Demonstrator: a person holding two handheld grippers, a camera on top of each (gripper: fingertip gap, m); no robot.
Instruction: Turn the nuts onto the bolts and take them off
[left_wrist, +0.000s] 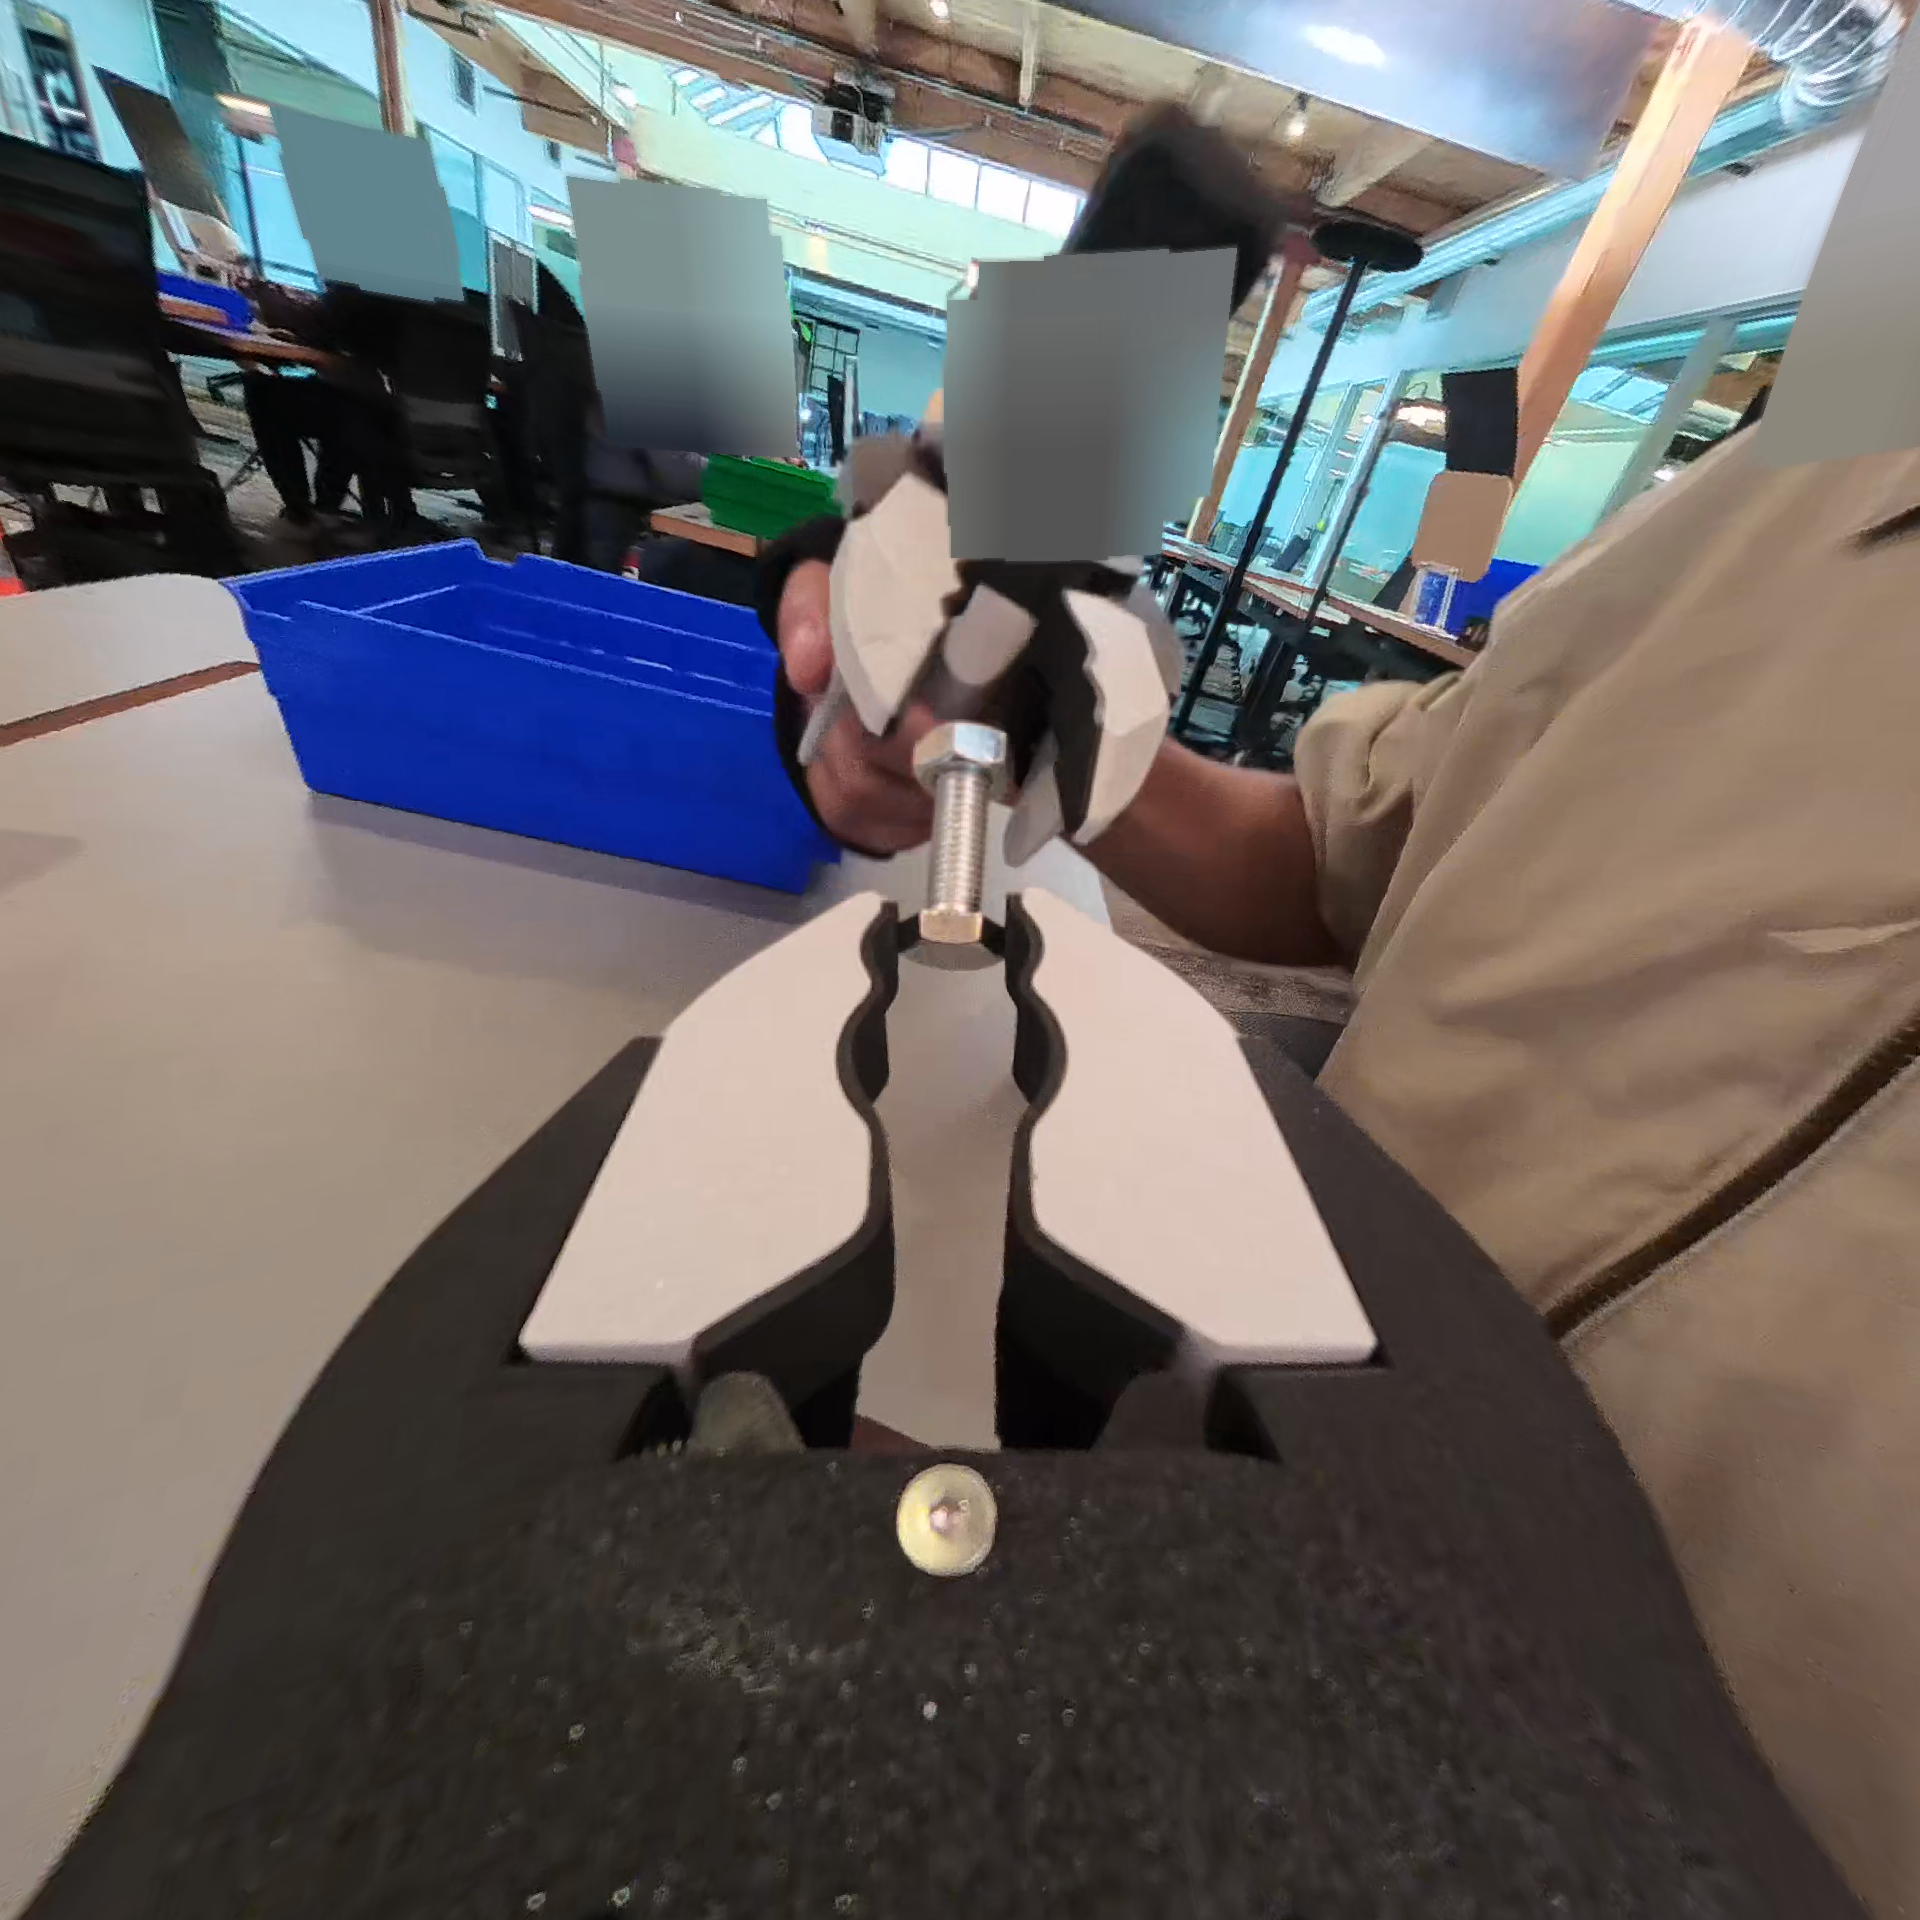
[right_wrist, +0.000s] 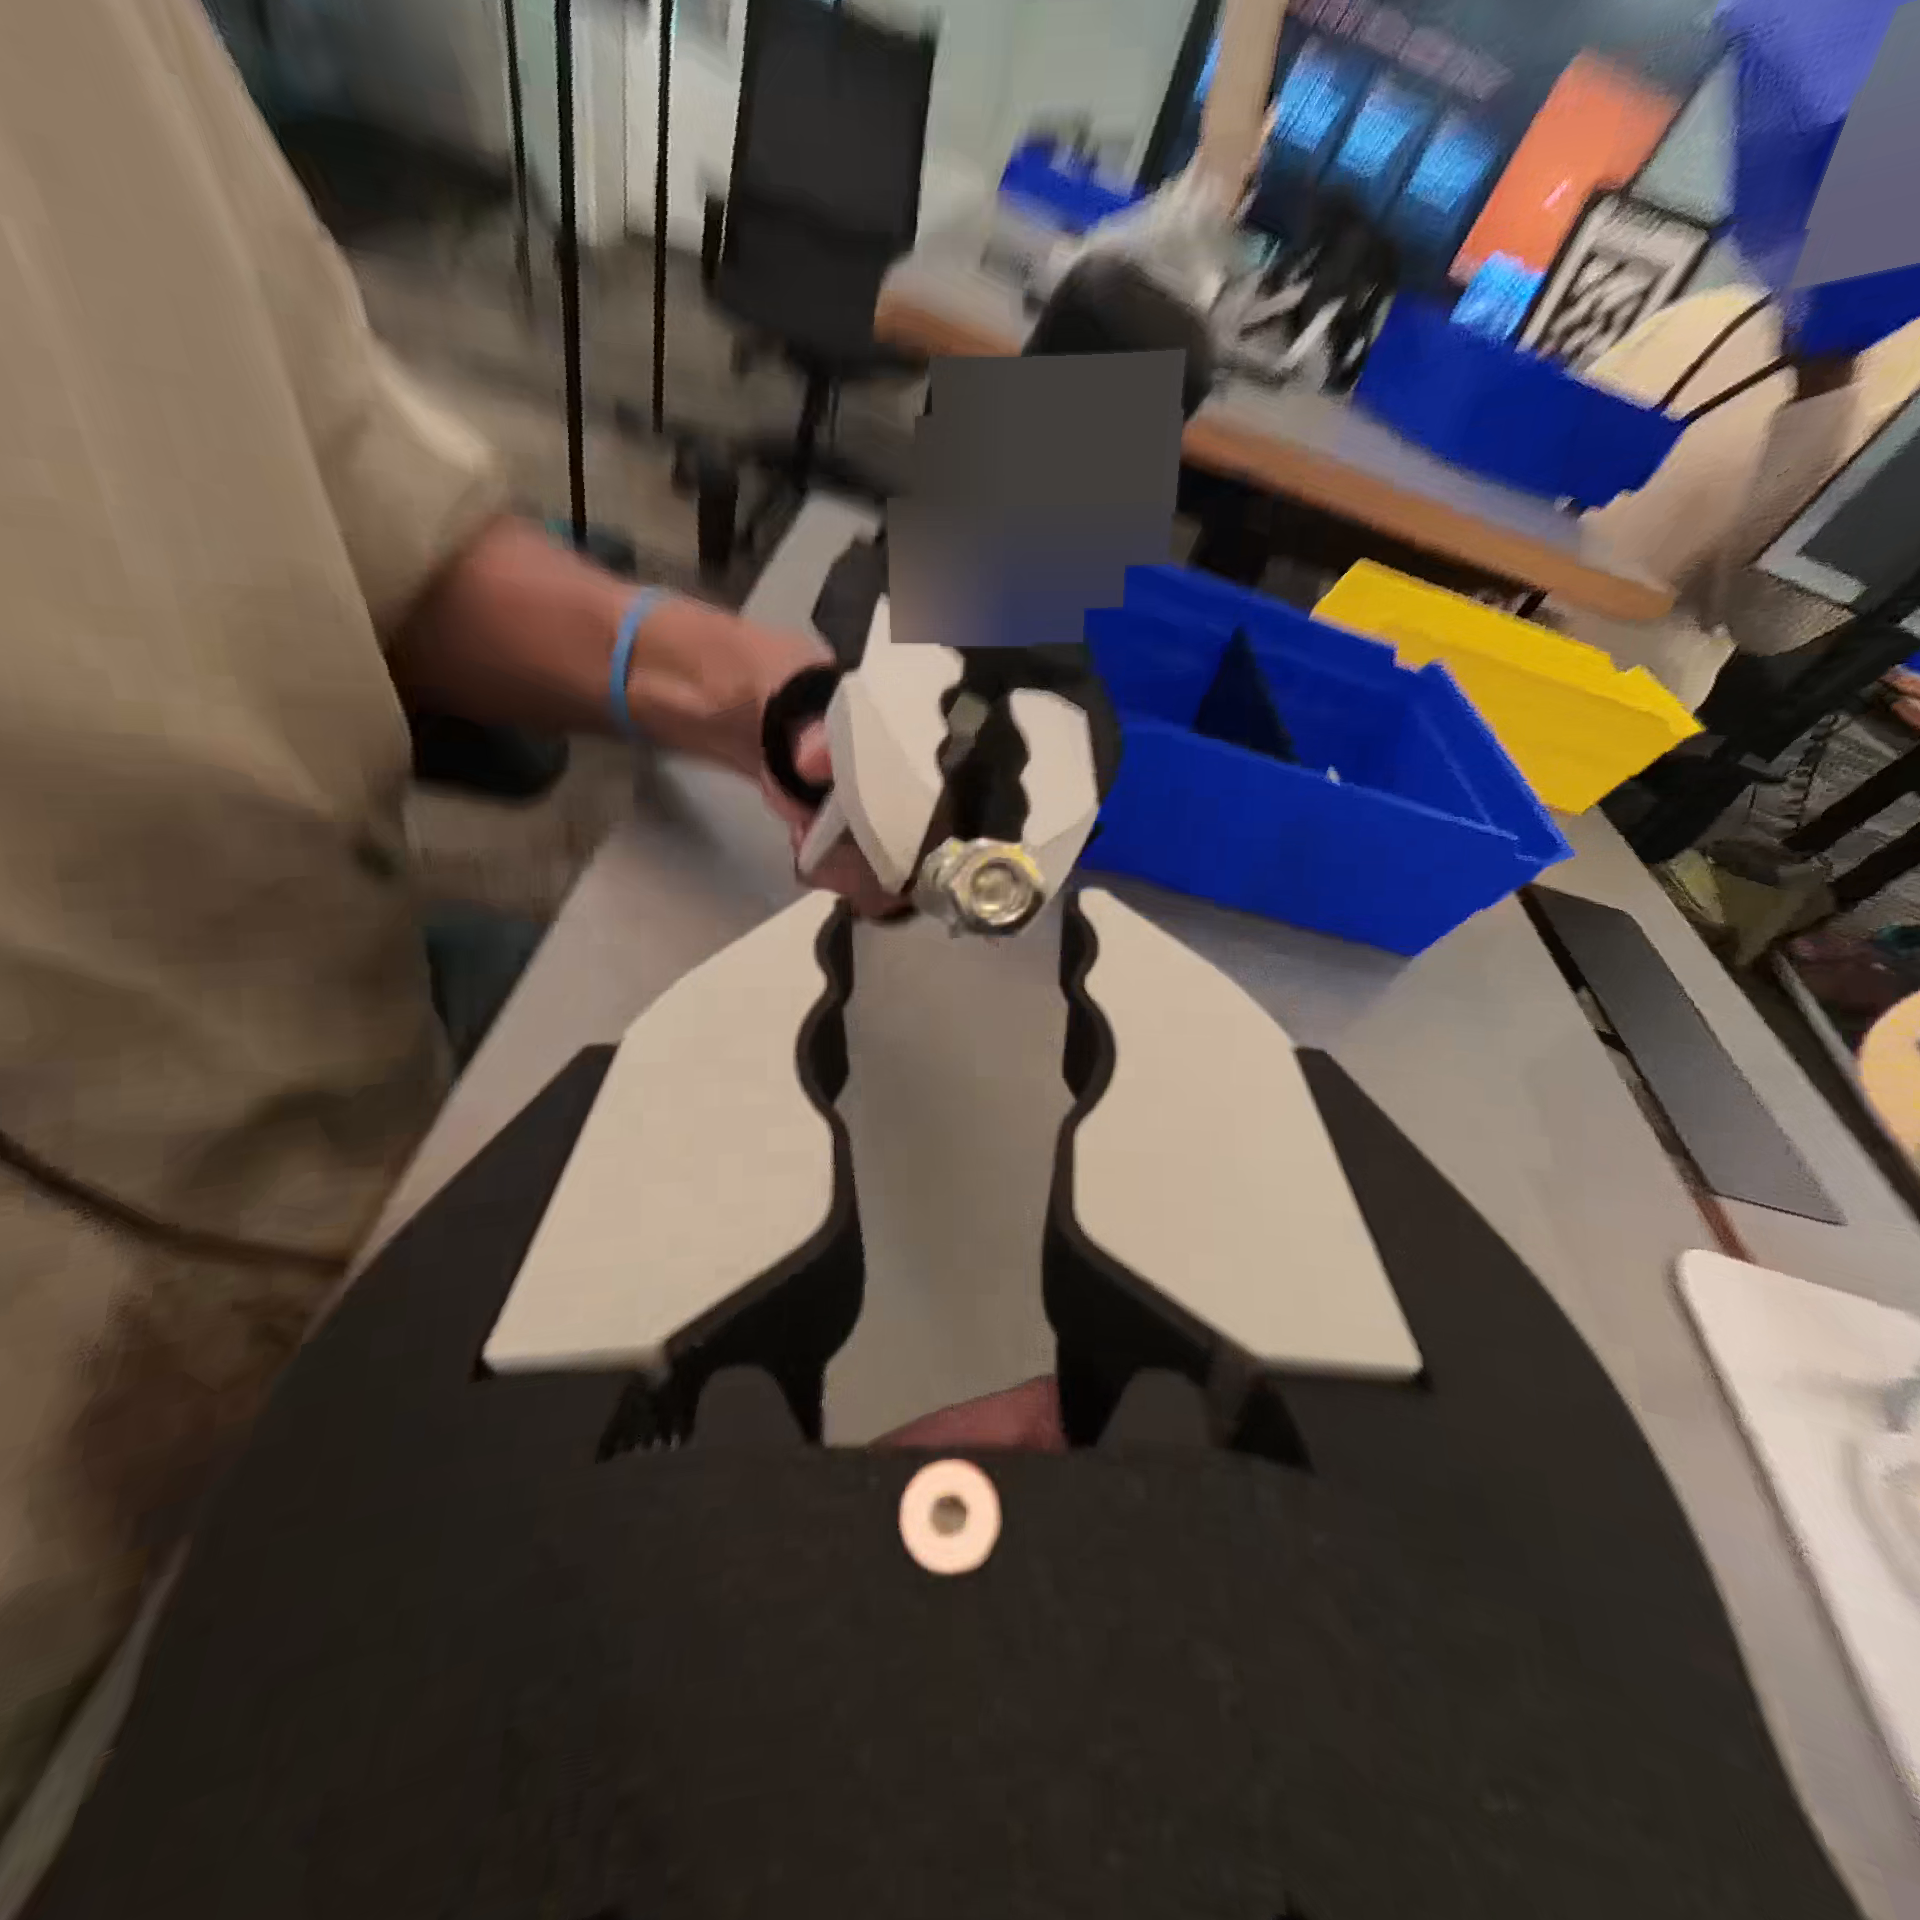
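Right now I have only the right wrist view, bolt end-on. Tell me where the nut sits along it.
Observer: The nut sits near the tip of the bolt, bare thread between it and the head.
Operator: Report what the left claw grips.
Observer: The left claw is shut on the hex head alone.
Operator: Check my right claw from the side.
Observer: The right claw is open, one finger each side of the nut; contact unclear.
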